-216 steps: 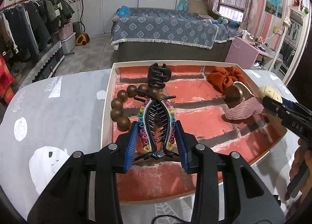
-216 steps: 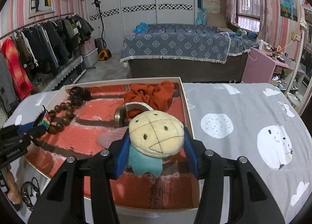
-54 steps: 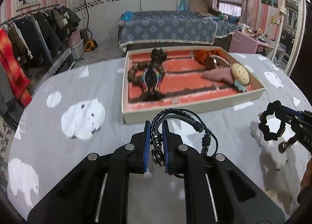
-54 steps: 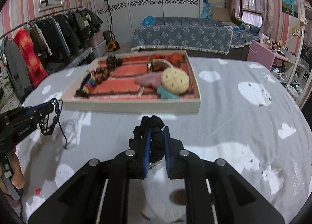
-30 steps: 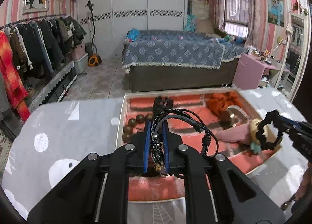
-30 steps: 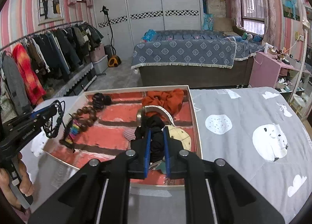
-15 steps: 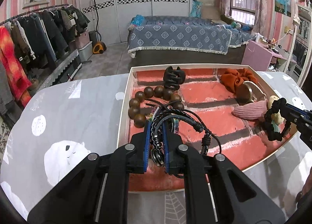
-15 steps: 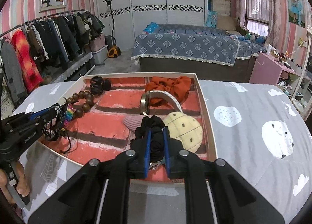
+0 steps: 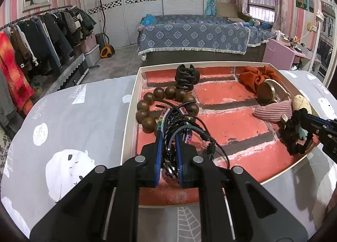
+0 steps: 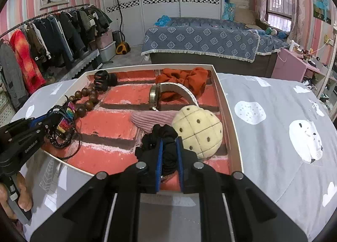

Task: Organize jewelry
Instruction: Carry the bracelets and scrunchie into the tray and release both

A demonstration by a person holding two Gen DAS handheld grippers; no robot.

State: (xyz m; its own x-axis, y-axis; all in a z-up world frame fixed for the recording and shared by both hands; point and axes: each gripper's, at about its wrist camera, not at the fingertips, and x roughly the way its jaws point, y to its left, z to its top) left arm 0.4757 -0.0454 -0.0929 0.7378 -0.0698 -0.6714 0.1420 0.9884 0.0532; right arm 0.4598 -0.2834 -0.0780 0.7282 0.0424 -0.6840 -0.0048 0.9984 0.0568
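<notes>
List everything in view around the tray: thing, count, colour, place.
tray: one, cream walls, red brick-print floor, on the grey table
wooden bead bracelet: one, brown, tray's left part
claw clip: one, black, far left of tray
scrunchie: one, orange, far right corner
plush clip: one, cream, right side
ribbed clip: one, pink, beside the plush clip
cord bracelet: one, black, in left gripper
black scrunchie: one, in right gripper
</notes>
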